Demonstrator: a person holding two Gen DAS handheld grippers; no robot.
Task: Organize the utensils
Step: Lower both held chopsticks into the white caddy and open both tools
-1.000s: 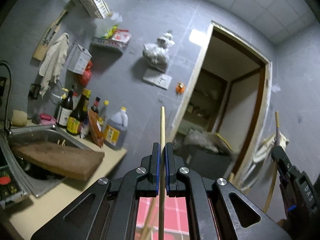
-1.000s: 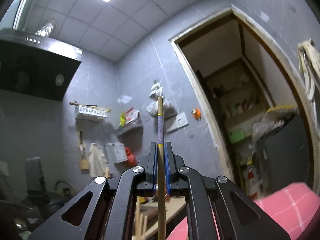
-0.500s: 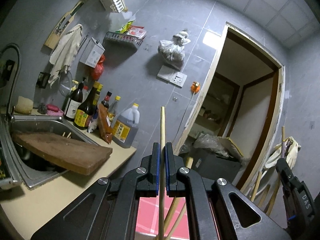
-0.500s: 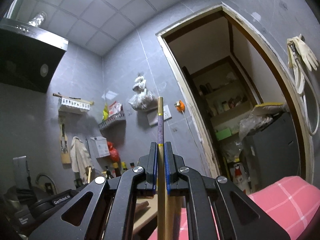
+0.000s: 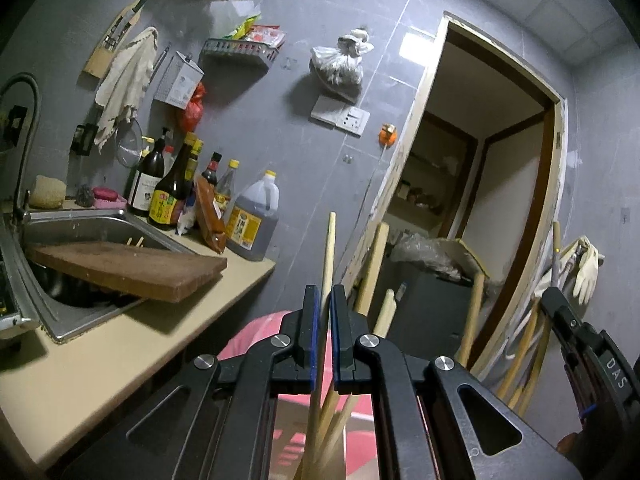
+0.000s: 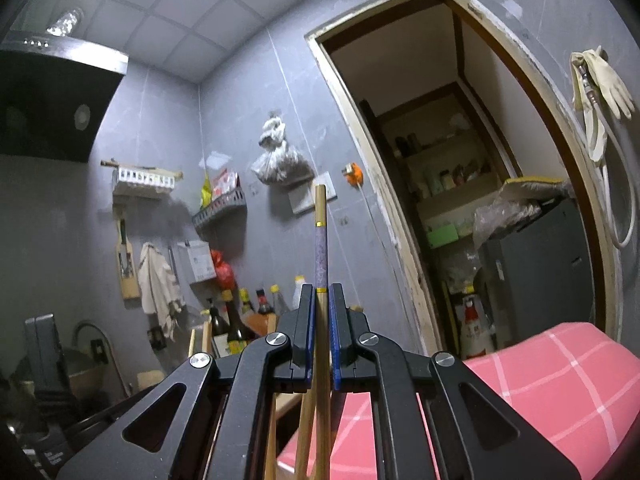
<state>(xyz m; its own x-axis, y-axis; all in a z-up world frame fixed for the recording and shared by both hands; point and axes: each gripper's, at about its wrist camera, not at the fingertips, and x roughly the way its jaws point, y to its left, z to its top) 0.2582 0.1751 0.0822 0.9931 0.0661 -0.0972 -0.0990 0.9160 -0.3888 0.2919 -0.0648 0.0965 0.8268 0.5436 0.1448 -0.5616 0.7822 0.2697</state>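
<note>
- Left wrist view: the left gripper [image 5: 324,300], bottom centre, is clamped tight on a plain wooden chopstick [image 5: 329,248] that rises up mid-frame; the sink [image 5: 80,220] and cutting board [image 5: 132,268] lie at left.
- Right wrist view: the right gripper [image 6: 320,300] pinches a purple-banded chopstick [image 6: 321,248] at centre; a pink checked cloth [image 6: 540,380] fills the lower right.

Two tools, the left tool [image 5: 324,300] and the right tool [image 6: 321,300], each grip one chopstick: a plain one [image 5: 329,248] and a purple-banded one [image 6: 320,248]. One cutting board [image 5: 128,270], one sink [image 5: 80,224], one large oil jug [image 5: 254,220].
</note>
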